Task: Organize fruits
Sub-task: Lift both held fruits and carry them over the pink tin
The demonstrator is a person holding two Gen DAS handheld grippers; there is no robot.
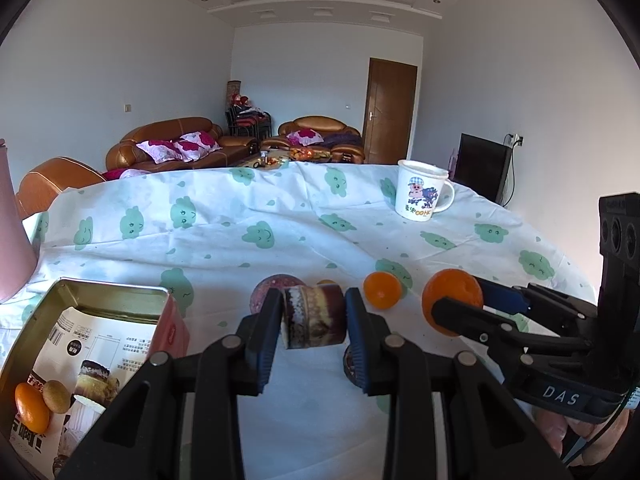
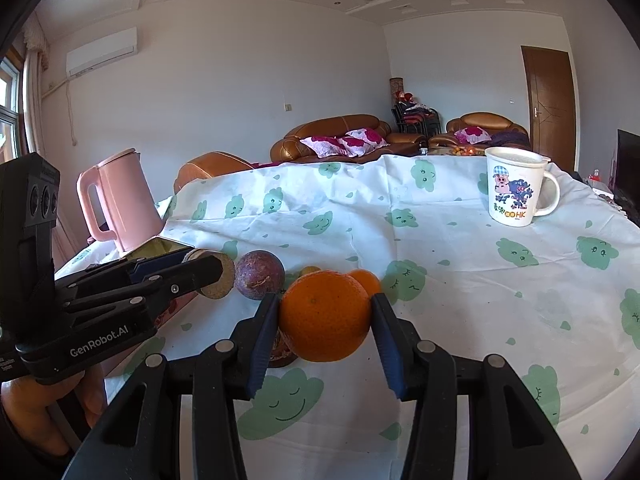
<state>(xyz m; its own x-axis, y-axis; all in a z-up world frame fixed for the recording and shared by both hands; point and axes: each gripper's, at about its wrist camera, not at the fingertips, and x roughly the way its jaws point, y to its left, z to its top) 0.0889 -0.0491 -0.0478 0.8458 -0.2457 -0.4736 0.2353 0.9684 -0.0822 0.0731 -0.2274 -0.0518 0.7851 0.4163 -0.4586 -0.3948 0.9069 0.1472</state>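
Slippage threatens: left gripper [image 1: 314, 320] clenches a brown layered cylindrical chunk [image 1: 314, 317] (right gripper [image 2: 325, 316] grasps a round orange [image 2: 325, 316]) beside the open metal tin [image 1: 90, 344].

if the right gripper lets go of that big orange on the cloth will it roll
Probably, a little. The big orange looks round and smooth, so it could roll once the right gripper opens. The wrinkled tablecloth would likely slow it. Its skin looks firm between the pads, so it should tolerate the grip without denting.
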